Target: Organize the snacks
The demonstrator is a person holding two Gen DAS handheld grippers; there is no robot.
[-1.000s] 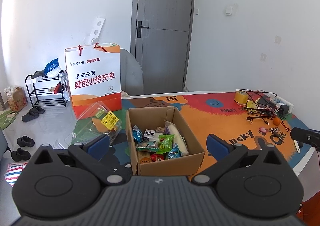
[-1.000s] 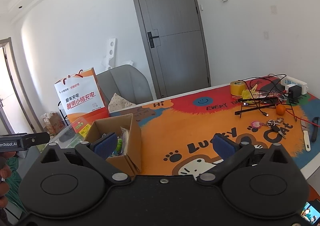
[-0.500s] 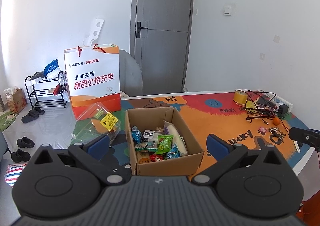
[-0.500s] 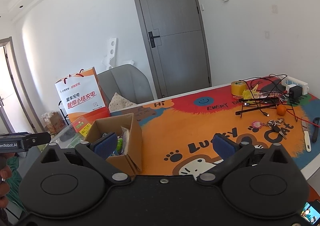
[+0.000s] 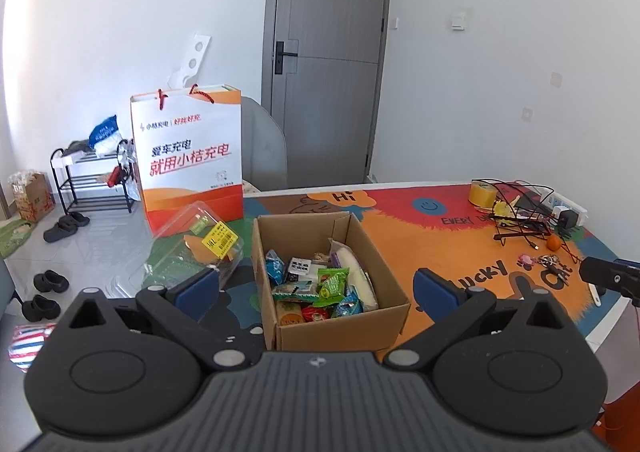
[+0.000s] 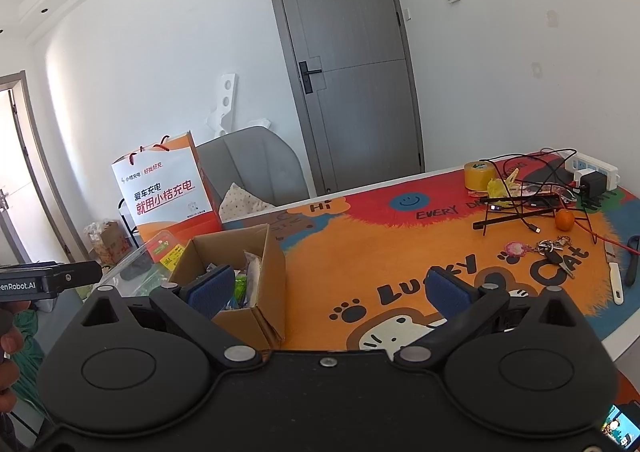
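Two views are given, and the left wrist view is taken first. The left gripper (image 5: 316, 286) is held spread wide and empty above the near edge of a cardboard box (image 5: 344, 326), which stands open on the patterned table mat (image 5: 440, 248). The box is seen to be filled with small wrapped snacks (image 5: 320, 284), among them a green packet (image 5: 334, 284) lying on top. Beside the box, on its left, a clear plastic container (image 5: 192, 240) rests before a paper bag (image 5: 188, 155).

From the right wrist view, the right gripper (image 6: 328, 288) is likewise shown spread and empty, with the box (image 6: 256, 272) below its left finger. The packets are judged light, crinkly and slippery, easily crushed; a pinch across a sealed end or flat middle would be advised.
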